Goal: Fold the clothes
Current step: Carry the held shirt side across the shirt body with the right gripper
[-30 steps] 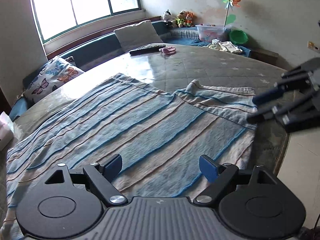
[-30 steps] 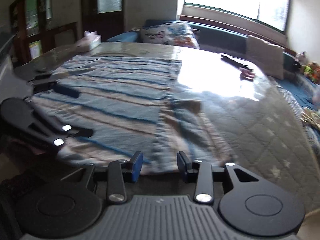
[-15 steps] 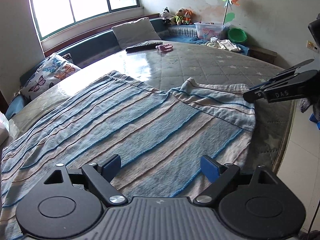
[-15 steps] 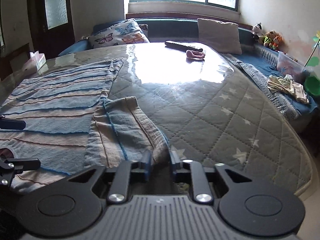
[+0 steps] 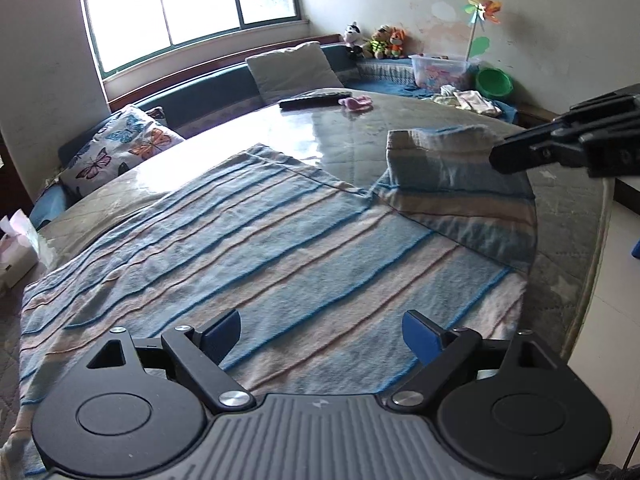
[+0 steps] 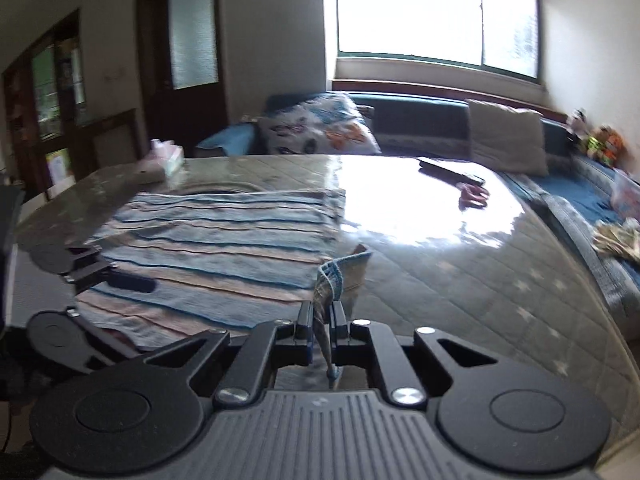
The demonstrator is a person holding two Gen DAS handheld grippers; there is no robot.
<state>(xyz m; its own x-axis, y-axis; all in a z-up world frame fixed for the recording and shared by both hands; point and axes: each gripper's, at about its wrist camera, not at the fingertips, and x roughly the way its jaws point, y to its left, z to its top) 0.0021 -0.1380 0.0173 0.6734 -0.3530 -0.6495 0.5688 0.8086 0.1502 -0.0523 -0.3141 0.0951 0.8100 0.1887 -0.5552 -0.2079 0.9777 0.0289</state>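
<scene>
A blue and pink striped garment (image 5: 256, 256) lies spread flat on a round quilted table (image 5: 360, 128). My left gripper (image 5: 320, 330) is open and empty, hovering just above the garment's near edge. My right gripper (image 6: 322, 322) is shut on the garment's sleeve corner (image 6: 330, 284) and holds it lifted off the table. In the left wrist view the raised sleeve (image 5: 436, 156) stands up at the right, under the right gripper (image 5: 560, 148). The rest of the garment (image 6: 224, 244) lies flat to the left in the right wrist view.
A dark remote (image 5: 314, 101) and a pink item (image 5: 356, 103) lie on the table's far side. A tissue box (image 6: 168, 158) sits at its left edge. Cushions (image 5: 120, 148) and a bench stand behind. The table edge drops to tiled floor (image 5: 612, 288) at right.
My right gripper closed on the sleeve corner and lifted it off the table. The left gripper stayed open over the garment's near edge.
</scene>
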